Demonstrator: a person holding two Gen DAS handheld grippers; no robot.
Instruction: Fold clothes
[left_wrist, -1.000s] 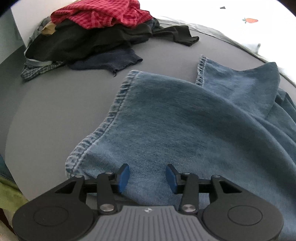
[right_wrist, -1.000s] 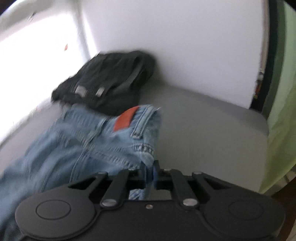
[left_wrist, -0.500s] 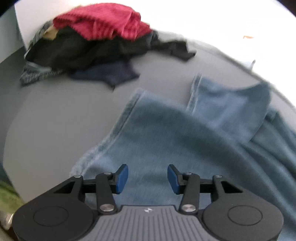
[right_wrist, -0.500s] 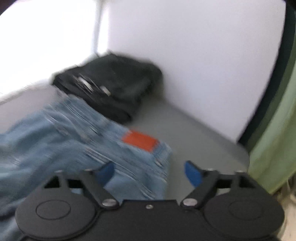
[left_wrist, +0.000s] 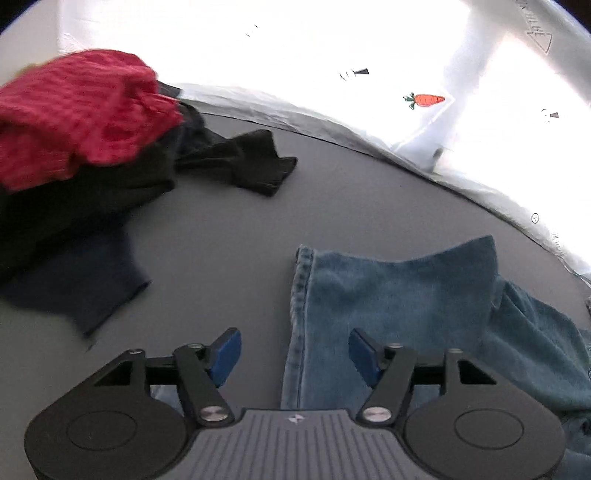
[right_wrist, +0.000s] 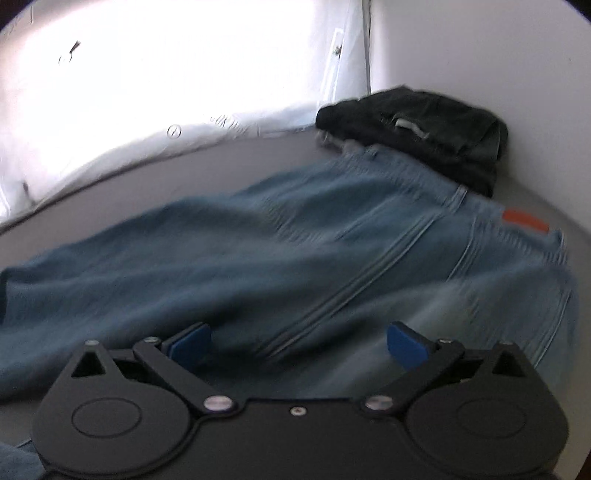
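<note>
Both grippers are spread and empty. The faded blue denim jeans (right_wrist: 295, 251) lie flat on the grey worktop (left_wrist: 229, 236); the left gripper (left_wrist: 294, 356) hovers over a leg hem, the right gripper (right_wrist: 298, 343) over the seat. Pinch hem and waistband squarely before folding. Motion blur hides the waistband detail; the far leg is cut off.

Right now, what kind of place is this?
Probably a home laundry-folding spot: jeans spread on a grey surface, a heap of unfolded clothes, and a folded dark garment against a white wall.
</note>
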